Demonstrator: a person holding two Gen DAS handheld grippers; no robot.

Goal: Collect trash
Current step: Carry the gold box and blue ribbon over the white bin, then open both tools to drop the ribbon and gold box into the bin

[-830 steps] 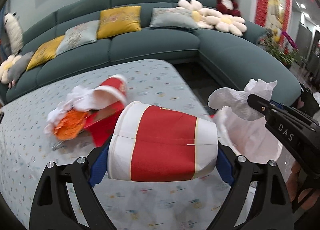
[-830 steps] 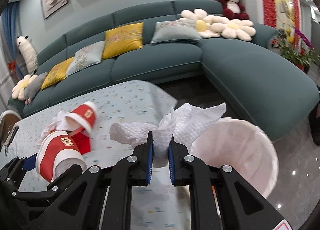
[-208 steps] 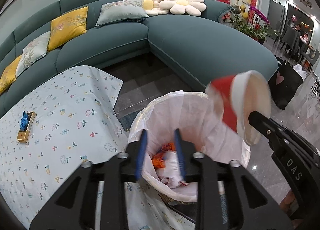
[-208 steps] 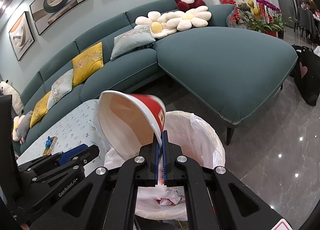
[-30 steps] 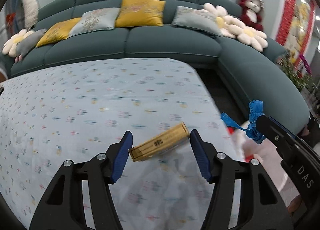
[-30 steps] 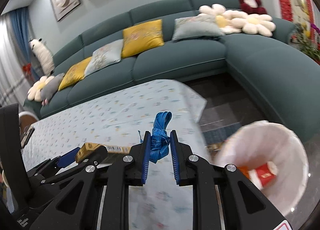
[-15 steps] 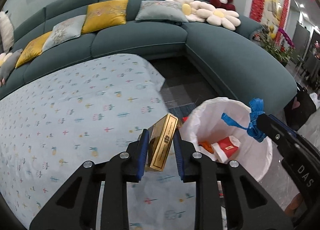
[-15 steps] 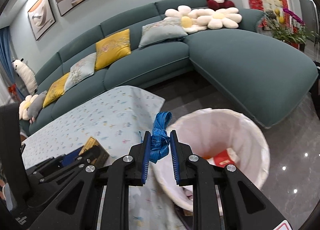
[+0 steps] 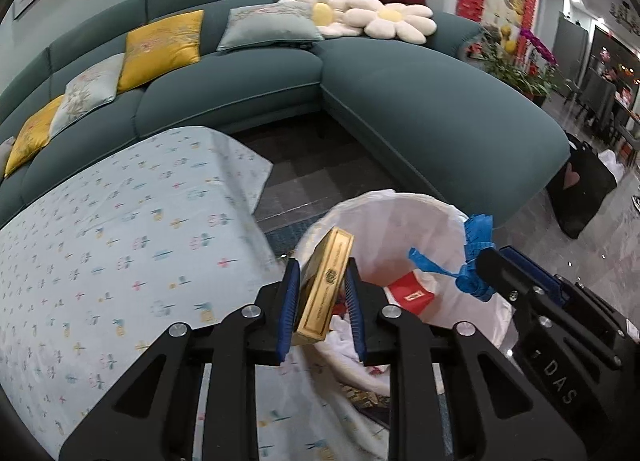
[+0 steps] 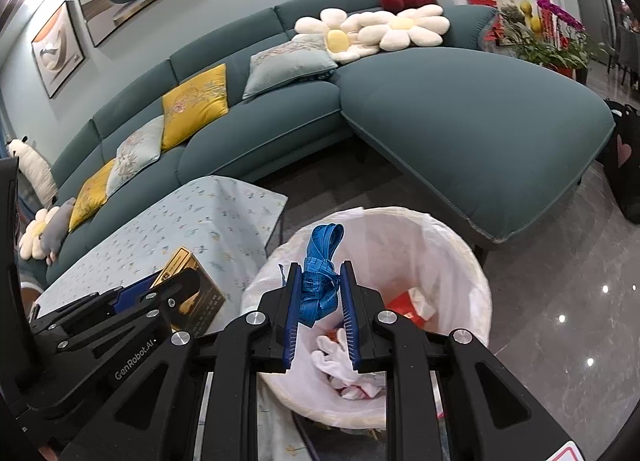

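Tabletop (image 9: 120,241) looks cleared; cups and tissue already lie in the bin (image 9: 400,205). Left gripper (image 9: 322,301), jaws closing, pinches the gold box (image 9: 326,285) at the bin's 9 o'clock rim; right gripper (image 10: 320,297) pinches the blue ribbon (image 10: 320,281) over it. Only dropping both remains.

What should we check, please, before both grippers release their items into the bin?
1. Left gripper fingers closing on the gold box: ok.
2. Right gripper gripping the blue ribbon: ok.
3. Ribbon above the bin opening: ok.
4. Box fully over the bin: cannot tell; it sits near the rim by the table.
5. Room left in the bin: ok.
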